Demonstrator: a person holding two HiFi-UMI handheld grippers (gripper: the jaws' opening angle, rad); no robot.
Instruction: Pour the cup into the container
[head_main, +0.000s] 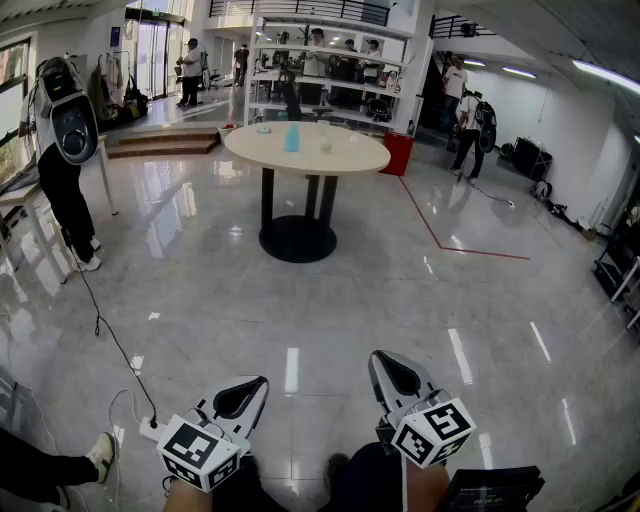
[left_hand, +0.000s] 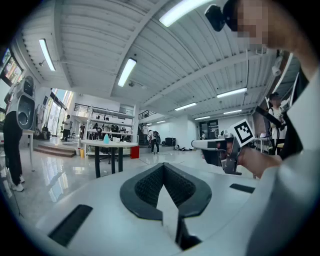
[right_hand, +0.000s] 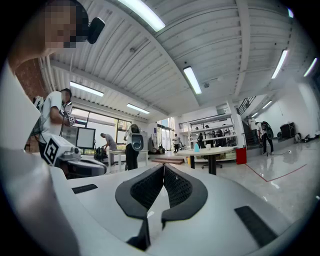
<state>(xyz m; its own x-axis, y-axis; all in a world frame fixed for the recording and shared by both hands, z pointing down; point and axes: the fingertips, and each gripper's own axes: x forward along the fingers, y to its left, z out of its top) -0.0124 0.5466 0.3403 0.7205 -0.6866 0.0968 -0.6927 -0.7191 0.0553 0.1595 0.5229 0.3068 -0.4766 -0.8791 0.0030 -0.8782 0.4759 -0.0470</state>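
Left hand-held gripper (head_main: 256, 387) and right hand-held gripper (head_main: 380, 362) hang low at the near edge, each with jaws pressed together and nothing between them. Far ahead, the blue cup (head_main: 291, 137) stands on the round desk (head_main: 345, 158), well apart from both.

Glossy grey tiled floor (head_main: 300, 310), round beige table (head_main: 350, 155), white shelving (head_main: 330, 27) behind, strip lights (left_hand: 127, 72) overhead

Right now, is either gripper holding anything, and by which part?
Nothing is held: the white left gripper and white right gripper are both shut, empty.
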